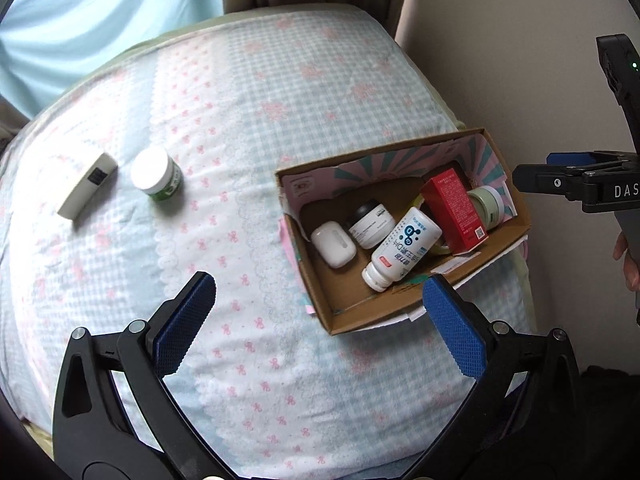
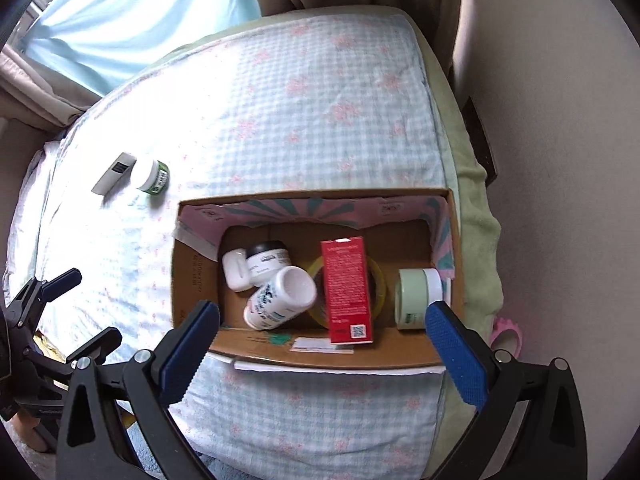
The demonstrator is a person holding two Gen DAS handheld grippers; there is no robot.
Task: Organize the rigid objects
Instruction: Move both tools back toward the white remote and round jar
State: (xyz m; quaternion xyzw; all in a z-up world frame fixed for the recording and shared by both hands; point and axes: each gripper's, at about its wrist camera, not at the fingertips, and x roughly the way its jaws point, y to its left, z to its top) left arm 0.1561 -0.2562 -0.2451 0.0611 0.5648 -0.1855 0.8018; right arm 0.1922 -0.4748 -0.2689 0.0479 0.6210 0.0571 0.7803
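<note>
An open cardboard box rests on the bed's right side. Inside lie a white case, a dark-lidded jar, a white pill bottle, a red carton, a tape roll and a pale green jar. Out on the bedspread stand a green-labelled white jar and a white rectangular device. My left gripper is open, empty, near the box's front-left corner. My right gripper is open, empty, over the box's near wall.
The bed carries a blue-checked cover with pink flowers. A wall runs along the right, curtains hang behind. The right gripper's body shows at the left view's right edge, the left gripper's at the right view's left.
</note>
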